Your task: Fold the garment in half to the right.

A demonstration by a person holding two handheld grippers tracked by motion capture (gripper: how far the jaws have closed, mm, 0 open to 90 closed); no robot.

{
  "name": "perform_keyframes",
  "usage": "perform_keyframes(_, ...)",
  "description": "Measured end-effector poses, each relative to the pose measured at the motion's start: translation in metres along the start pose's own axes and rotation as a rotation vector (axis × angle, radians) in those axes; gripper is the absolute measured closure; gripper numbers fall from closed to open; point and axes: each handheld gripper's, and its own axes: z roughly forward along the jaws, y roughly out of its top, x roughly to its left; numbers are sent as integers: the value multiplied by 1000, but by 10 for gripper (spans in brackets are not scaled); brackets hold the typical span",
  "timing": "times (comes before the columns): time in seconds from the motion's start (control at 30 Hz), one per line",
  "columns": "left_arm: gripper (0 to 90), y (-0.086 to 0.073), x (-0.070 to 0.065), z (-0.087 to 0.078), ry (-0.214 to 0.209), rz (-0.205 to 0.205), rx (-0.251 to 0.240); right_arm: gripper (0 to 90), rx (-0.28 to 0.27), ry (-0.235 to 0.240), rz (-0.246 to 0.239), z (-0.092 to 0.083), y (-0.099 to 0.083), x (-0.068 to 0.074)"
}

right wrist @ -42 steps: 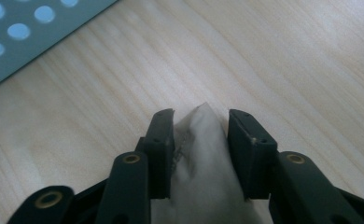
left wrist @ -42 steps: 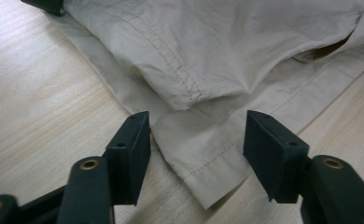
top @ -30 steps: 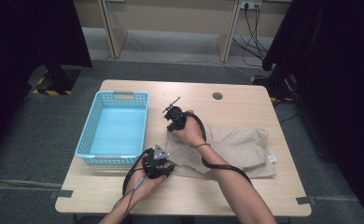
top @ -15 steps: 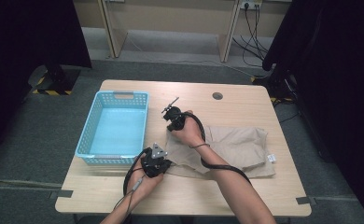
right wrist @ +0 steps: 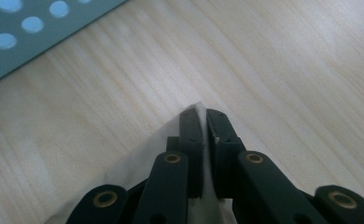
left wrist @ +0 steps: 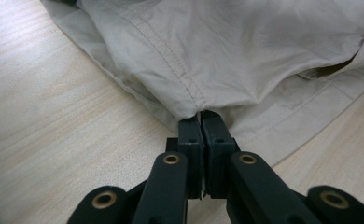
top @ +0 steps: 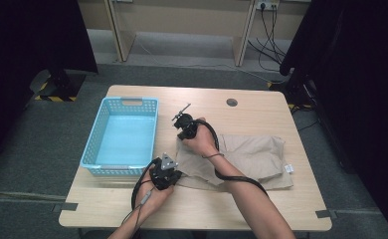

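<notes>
1. High view: beige folded cloth garment (top: 242, 159) lies flat on the light wooden table (top: 261, 209), just right of the light-blue perforated plastic basket (top: 120, 137). Left gripper (top: 174, 175) sits at the garment's near-left corner, close to the basket's near-right corner. Right gripper (top: 181, 124) sits at the garment's far-left corner, beside the basket's right wall. Bare table shows past the garment's far edge and along its near edge; a narrow strip separates the garment from the basket.
2. Left gripper view: the left gripper's (left wrist: 201, 122) jaws have just been closing and are now pinched tight on the garment's (left wrist: 245, 51) hemmed edge; cloth bunches above the tips. Bare wood lies left of the garment.
3. Right gripper view: the right gripper's (right wrist: 203, 116) jaws have just been closing and now clamp a thin corner of the garment (right wrist: 138, 170). The basket (right wrist: 26, 32) wall sits near, upper left of the corner; open wood to the right.
</notes>
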Motion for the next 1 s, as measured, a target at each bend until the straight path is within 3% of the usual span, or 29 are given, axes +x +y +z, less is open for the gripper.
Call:
perform_keyframes(0.53, 881, 28, 1, -38, 49, 30, -133, 867, -121, 31, -2, -43, 18, -2)
perform_keyframes(1.0, 882, 47, 4, -60, 66, 53, -198, 868, -205, 54, 17, -73, 29, -8)
